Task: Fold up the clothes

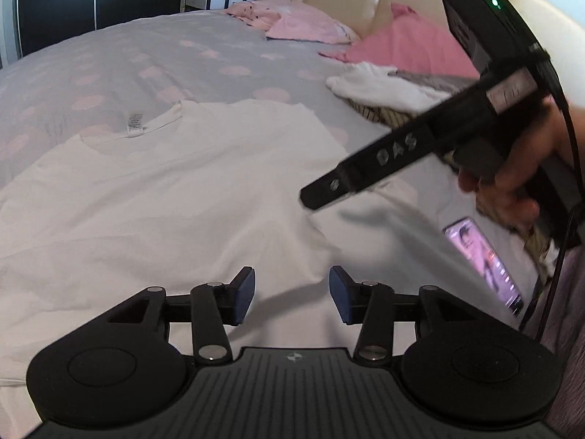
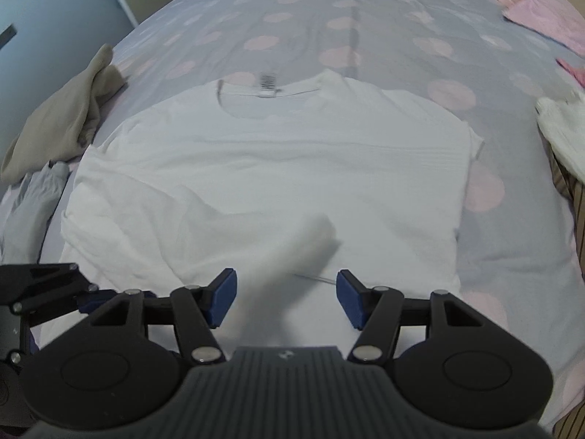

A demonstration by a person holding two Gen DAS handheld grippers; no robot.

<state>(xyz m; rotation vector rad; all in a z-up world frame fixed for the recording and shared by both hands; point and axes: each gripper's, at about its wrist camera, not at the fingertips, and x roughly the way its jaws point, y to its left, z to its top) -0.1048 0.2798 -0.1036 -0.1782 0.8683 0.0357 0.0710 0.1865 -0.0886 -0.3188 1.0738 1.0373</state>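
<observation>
The white T-shirt (image 2: 270, 168) lies spread in the middle of the frame on the dotted bedcover (image 2: 365, 18), with its collar toward the top. The right gripper (image 2: 287, 298) stands released; a blurred pale fold of cloth lies between its pads, and I cannot tell if it touches them. The left gripper (image 1: 292, 294) is also released and holds nothing. At the right edge of the left view, a hand (image 1: 519, 179) and a phone (image 1: 486, 259) are partly cut off.

A white T-shirt (image 2: 270, 168) lies spread flat on the dotted bedspread (image 2: 365, 29), neckline and label at the far end, lightly wrinkled, with one blurred fold raised near its hem.
</observation>
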